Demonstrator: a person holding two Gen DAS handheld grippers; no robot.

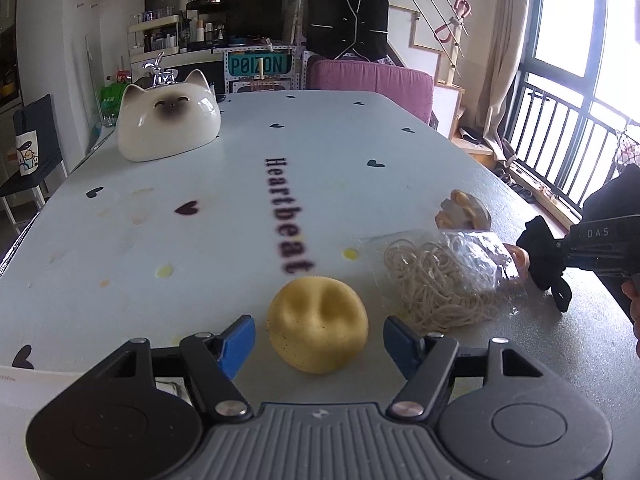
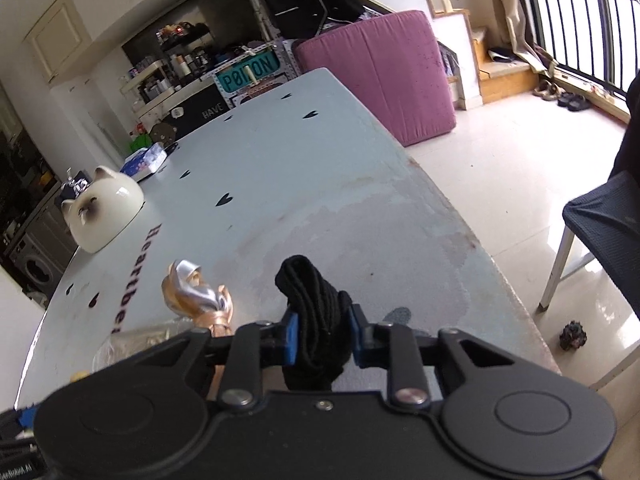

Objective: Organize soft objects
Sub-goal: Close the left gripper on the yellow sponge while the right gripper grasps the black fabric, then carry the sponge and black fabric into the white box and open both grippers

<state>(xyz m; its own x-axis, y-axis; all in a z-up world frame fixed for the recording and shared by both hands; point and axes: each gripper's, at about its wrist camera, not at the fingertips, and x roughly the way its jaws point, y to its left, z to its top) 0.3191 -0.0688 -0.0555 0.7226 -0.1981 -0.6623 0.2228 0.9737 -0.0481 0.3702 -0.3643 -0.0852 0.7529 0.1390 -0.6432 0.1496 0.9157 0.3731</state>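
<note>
My left gripper (image 1: 319, 340) is open, its blue pads either side of a dented yellow squishy ball (image 1: 317, 324) on the table, not touching it. A clear bag of beige rubber bands (image 1: 444, 276) lies right of the ball. My right gripper (image 2: 323, 336) is shut on a black fabric bundle (image 2: 314, 312), held above the table; it also shows at the right of the left wrist view (image 1: 546, 256). A gold-and-silver scrunchie (image 2: 196, 296) lies just left of the right gripper, also in the left wrist view (image 1: 462, 210).
A white ceramic cat-shaped bowl (image 1: 168, 122) stands at the far left of the light blue table (image 1: 240, 200). A blue tissue pack (image 2: 144, 162) lies beyond it. A purple cushion (image 2: 384, 72) stands past the far end, a chair (image 2: 600, 232) at the right edge.
</note>
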